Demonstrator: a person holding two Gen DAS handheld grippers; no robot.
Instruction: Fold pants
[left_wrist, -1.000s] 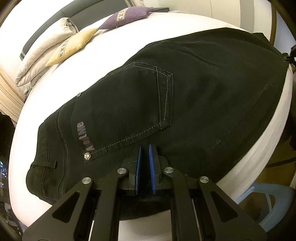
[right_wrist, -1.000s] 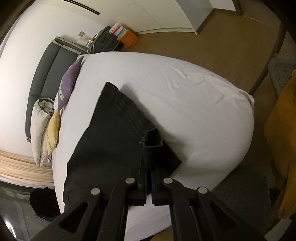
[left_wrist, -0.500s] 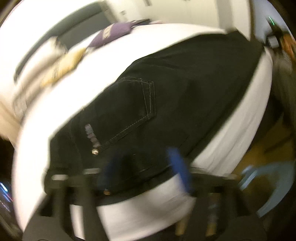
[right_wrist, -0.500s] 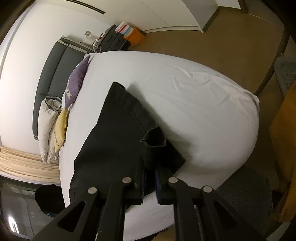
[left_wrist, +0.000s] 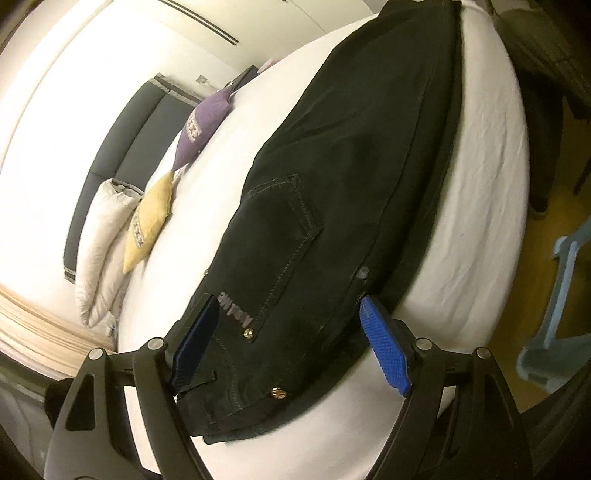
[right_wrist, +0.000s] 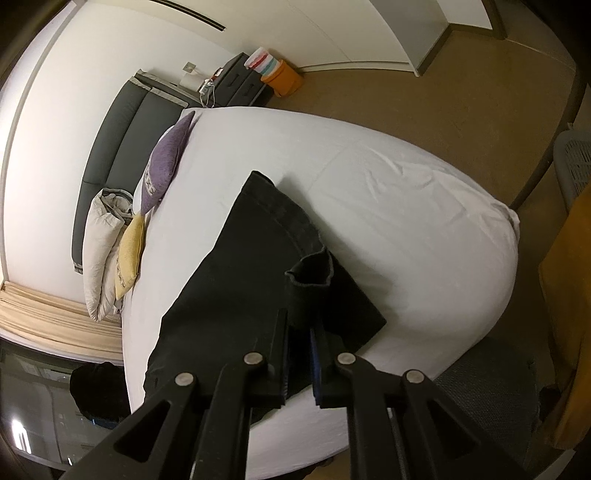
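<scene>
Black pants (left_wrist: 332, 206) lie folded lengthwise on the white bed (left_wrist: 480, 206), back pocket and studs up, waistband toward the left wrist camera. My left gripper (left_wrist: 291, 339) is open wide, its blue pads on either side of the waist end, holding nothing. In the right wrist view the pants (right_wrist: 229, 295) stretch away across the bed (right_wrist: 406, 221). My right gripper (right_wrist: 299, 343) is shut on the hem end of the pants, and a bunched corner of cloth (right_wrist: 310, 269) sticks up past the fingers.
Purple (right_wrist: 166, 162), yellow (right_wrist: 129, 251) and beige (right_wrist: 99, 251) pillows lie against the grey headboard (right_wrist: 110, 133). A light blue stool (left_wrist: 557, 314) stands by the bed edge. A nightstand and orange bin (right_wrist: 284, 77) stand on the floor beyond.
My left gripper has let go of the pants and opened wide, swinging round toward the waistband. My right gripper stays shut on the hem and has lifted slightly.
</scene>
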